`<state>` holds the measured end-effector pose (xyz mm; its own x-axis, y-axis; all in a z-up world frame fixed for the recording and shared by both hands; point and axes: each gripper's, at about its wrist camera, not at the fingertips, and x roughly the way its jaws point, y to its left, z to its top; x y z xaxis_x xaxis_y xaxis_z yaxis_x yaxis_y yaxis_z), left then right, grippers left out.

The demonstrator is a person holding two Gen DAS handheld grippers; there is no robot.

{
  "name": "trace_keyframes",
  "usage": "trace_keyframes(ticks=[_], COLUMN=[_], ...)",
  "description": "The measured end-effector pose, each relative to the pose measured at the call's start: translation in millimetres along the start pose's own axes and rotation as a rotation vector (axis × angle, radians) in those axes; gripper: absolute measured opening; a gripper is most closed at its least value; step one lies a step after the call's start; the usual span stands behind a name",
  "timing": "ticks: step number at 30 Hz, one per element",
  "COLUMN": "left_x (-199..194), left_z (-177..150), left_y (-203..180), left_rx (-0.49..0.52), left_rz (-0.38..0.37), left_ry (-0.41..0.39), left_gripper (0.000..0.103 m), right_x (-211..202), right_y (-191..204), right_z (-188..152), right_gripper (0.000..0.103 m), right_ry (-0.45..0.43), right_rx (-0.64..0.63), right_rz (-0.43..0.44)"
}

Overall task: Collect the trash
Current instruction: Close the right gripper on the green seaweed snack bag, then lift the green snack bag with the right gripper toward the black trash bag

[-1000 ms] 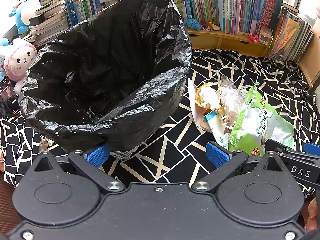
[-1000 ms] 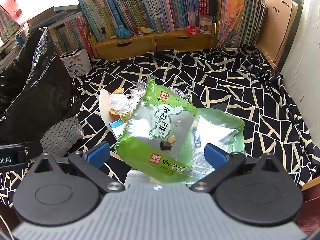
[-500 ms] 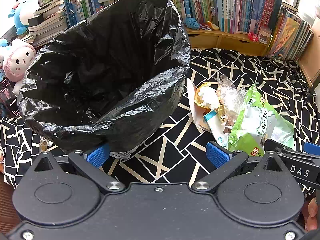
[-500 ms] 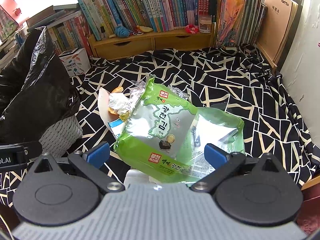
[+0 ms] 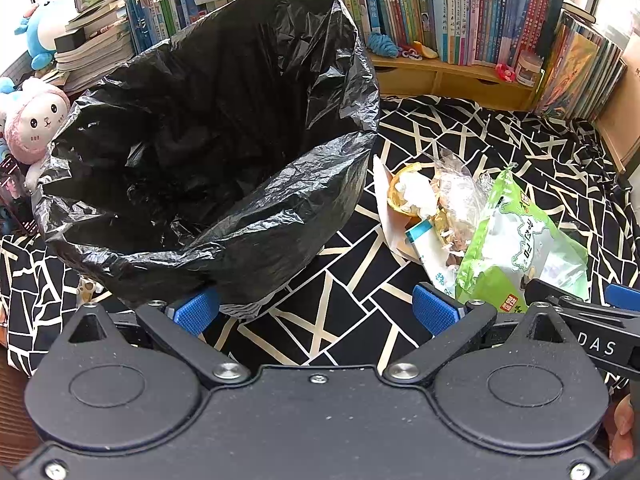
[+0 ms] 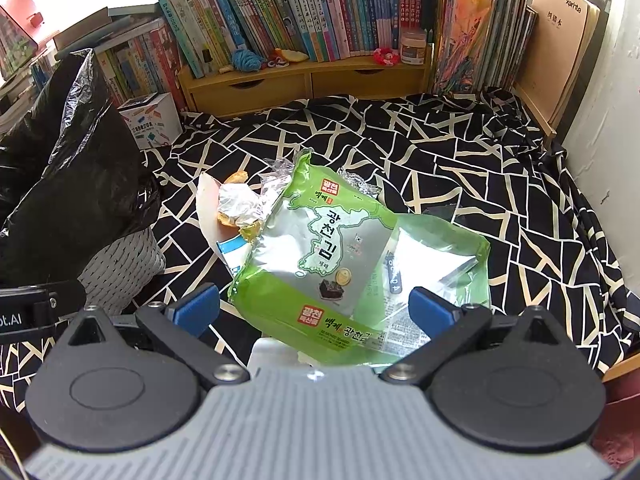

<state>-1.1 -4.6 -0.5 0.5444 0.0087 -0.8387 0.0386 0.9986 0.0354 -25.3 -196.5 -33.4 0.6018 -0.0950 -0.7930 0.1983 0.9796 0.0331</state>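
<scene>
Black bin bag (image 5: pixel 208 152) is the landmark: left gripper (image 5: pixel 316 308) sits just in front of it, spread wide, holding nothing. Right of the bag, on the black-and-white patterned cloth (image 6: pixel 460 168), lies the crumpled wrapper pile (image 6: pixel 240 204), with the green seaweed snack packet (image 6: pixel 332 248) overlapping its right side. Right gripper (image 6: pixel 314 308), spread wide and holding nothing, hovers at the packet's near edge.

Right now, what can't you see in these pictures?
- Bottom of the bin bag: left view, too dark inside.
- Near edge of the green packet: right view, hidden behind the gripper body.
- Trash under that packet: both views, covered.
- Basket: right view, mostly draped by bag.
</scene>
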Motion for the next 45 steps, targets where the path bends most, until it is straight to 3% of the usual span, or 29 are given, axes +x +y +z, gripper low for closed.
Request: trace_keyframes(ticks=[18,24,35,39,45], left_x=[-3,-14,-46,-58,-51], left_z=[-6,-4,5,10,11], left_y=[1,6,22,28,53], left_rx=[-0.009,-0.033,-0.136,-0.189,-0.358], left_rz=[0.015,0.041,0.07,0.099,0.164], left_ry=[-0.012,-0.036,-0.097,-0.129,-0.138], left_gripper=[0.102,0.102,0.102,0.102,0.098], right_x=[17,46,109,129,158], right_y=[-11,-13,-1,3,-1], right_z=[5,-2,-32,-44,-51], right_gripper=[0.103,0.103,0.103,0.103,0.103], right_ry=[0.032,0.023,0.023,0.04,0.079], right_rx=[0.046,-0.045,-0.28,-0.304,-0.302], right_rz=[0.004,0.008,0.023,0.073,0.07])
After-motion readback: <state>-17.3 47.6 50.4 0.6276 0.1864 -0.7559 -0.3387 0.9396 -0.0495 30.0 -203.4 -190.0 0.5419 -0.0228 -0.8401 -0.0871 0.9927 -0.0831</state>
